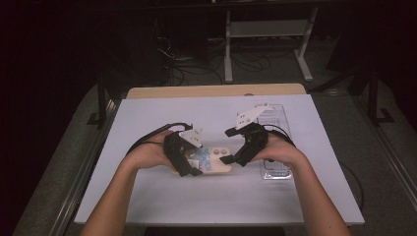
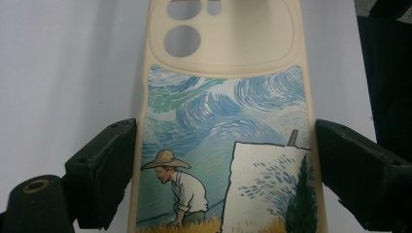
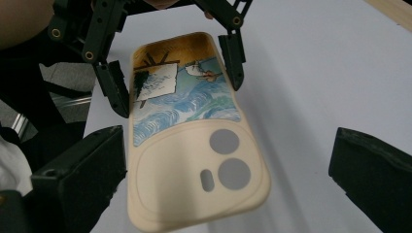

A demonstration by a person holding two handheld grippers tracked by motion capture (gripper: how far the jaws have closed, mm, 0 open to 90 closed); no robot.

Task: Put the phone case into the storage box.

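A cream phone case (image 1: pixel 212 161) printed with a painted scene of a swirling blue sky and a man in a straw hat lies back-up on the white table (image 1: pixel 162 196). My left gripper (image 2: pixel 226 128) straddles its picture end, and both pads press on its long edges. From the right gripper view, the left gripper (image 3: pixel 179 96) clamps the far end of the phone case (image 3: pixel 194 160), whose camera-hole end points toward me. My right gripper (image 3: pixel 231 136) stands open around that end, with its right jaw well clear of the case. In the high view the left gripper (image 1: pixel 196 160) and the right gripper (image 1: pixel 227 145) face each other over the case.
A clear plastic tray (image 1: pixel 273 123) sits on the table under and behind the right hand. The table's wooden far edge (image 1: pixel 216 91) shows past the white surface. A white metal frame (image 1: pixel 268 29) and cables stand on the dark floor beyond.
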